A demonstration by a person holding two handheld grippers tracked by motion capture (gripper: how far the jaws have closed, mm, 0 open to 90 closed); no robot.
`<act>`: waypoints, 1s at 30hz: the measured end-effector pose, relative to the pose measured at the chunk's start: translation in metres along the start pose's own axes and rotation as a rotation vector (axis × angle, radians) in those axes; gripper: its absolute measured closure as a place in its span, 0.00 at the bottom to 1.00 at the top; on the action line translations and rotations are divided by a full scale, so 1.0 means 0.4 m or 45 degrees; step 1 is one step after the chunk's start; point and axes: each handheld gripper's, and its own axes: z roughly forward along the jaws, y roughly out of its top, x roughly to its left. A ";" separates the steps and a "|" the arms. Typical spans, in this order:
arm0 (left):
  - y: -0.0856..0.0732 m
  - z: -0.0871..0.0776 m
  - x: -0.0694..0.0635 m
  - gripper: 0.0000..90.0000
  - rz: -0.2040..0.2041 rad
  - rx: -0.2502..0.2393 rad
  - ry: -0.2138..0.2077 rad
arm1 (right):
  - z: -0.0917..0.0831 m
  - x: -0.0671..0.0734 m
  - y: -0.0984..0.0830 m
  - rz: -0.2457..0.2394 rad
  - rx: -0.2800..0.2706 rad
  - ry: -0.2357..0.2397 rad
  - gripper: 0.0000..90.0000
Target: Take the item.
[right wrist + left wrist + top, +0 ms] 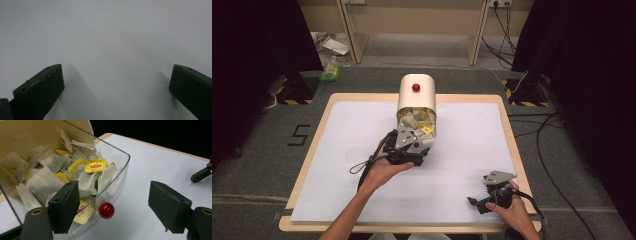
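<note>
Bench (362, 200) brightly lit from above, room edges dark. Right gripper view soft, hazy, w/ faint shadows beside jaws. Left gripper view sharp; slight glare on clear bin wall (120, 177).

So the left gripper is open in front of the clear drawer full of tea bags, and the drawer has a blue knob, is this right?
Not quite: the knob is red, as the left gripper view shows. The left gripper is indeed open before the clear drawer of tea bags.
</note>
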 end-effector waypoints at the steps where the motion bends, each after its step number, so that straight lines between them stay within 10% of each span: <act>1: -0.001 -0.001 -0.001 0.27 -0.001 0.002 -0.003 | 0.000 0.000 0.000 0.000 -0.001 -0.001 0.00; 30: -0.015 -0.020 -0.016 0.28 -0.023 0.014 -0.041 | 0.000 0.000 0.000 0.000 0.000 -0.001 0.00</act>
